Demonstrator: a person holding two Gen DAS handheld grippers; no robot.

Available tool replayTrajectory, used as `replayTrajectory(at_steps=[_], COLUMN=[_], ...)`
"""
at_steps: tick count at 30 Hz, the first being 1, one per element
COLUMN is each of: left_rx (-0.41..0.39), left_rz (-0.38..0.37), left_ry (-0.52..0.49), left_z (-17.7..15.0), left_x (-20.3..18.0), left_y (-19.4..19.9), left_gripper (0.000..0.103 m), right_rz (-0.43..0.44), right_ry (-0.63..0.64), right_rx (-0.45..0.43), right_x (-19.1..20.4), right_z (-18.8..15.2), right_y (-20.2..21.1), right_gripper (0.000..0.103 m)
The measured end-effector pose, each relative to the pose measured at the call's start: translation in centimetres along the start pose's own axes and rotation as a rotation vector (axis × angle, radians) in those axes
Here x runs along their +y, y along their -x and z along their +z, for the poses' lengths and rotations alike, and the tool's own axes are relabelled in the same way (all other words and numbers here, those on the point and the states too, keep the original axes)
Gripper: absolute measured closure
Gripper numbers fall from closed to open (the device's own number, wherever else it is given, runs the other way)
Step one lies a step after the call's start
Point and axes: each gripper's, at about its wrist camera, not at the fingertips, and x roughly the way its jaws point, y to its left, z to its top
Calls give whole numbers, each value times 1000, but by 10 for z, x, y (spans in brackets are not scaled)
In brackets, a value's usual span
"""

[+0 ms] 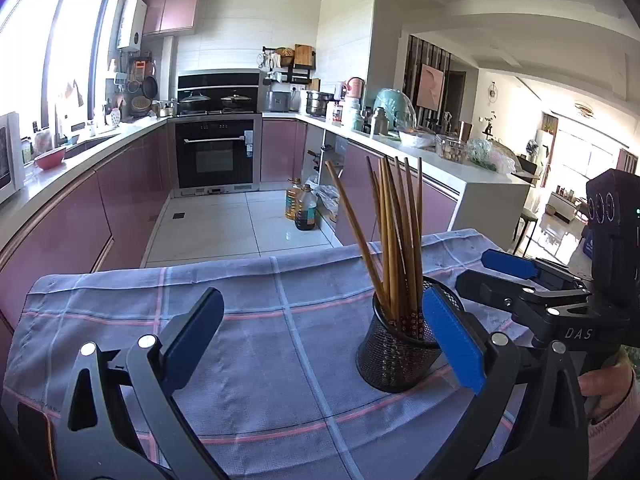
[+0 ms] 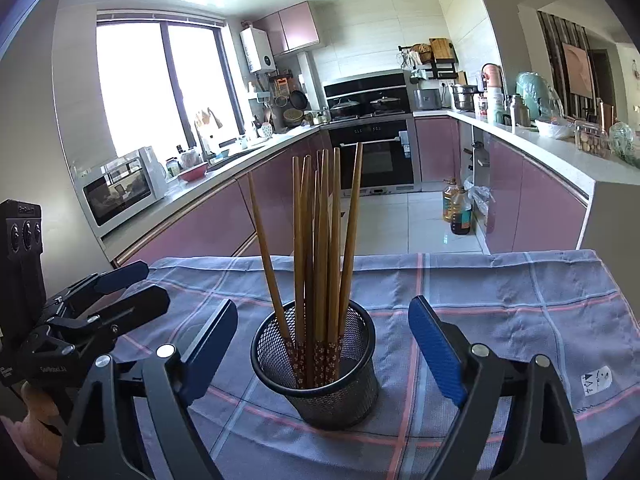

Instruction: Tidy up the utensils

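Chopsticks [image 2: 316, 248], about eight, stand in one mesh cup [image 2: 320, 380]; both hand-held grippers gape wide.

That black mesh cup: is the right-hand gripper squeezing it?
Apart. The right wrist view shows tablecloth between the mesh cup and both fingers of the right gripper.

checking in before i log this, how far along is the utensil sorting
Done, by the look of it: the chopsticks stand bundled in the black mesh holder on the checked cloth. In hand: nothing. The left gripper and right gripper are both open and empty, the right one straddling the holder without touching it. Left: no loose utensils show on the cloth, so probably only pulling back.
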Motion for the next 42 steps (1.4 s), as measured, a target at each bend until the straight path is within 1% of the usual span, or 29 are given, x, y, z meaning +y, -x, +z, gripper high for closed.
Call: replayTrajectory(at_steps=[1, 2, 3, 7, 10, 14, 18, 22, 32, 39, 42], left_rx=[-10, -17, -24, -75, -102, -143, -187, -216, -301, -326, -332], left_rz=[17, 30, 42, 123, 163, 204, 238, 259, 305, 318, 312], left_ry=[5, 6, 4, 12, 18, 21, 27, 27, 15, -1, -1], left_z=[-2, -4, -7, -17, -24, -33, -35, -37, -37, -39, -39], left_x=[3, 4, 6, 11, 13, 13, 13, 10, 3, -3, -5], left_y=[5, 10, 14, 36, 51, 72, 91, 105, 134, 144, 146], left_gripper=[5, 5, 5, 5, 5, 5, 5, 5, 5, 5, 5], right_rz=[2, -2, -7, -35, -45, -83, -124, -147, -162, -174, -177], right_ry=[8, 16, 24, 63, 69, 69, 90, 111, 112, 117, 120], right_rx=[-5, -9, -17, -52, -91, -155, -216, -252, -286, -311, -317], right_x=[3, 6, 8, 21, 29, 36, 43, 50, 57, 62, 64], right_z=[-2, -4, -5, -14, -22, -30, -34, -37, -47, -48, -49], right_y=[2, 4, 6, 16, 24, 35, 45, 51, 58, 65, 67], right_gripper=[16, 9, 7, 7, 7, 7, 7, 7, 7, 7, 7])
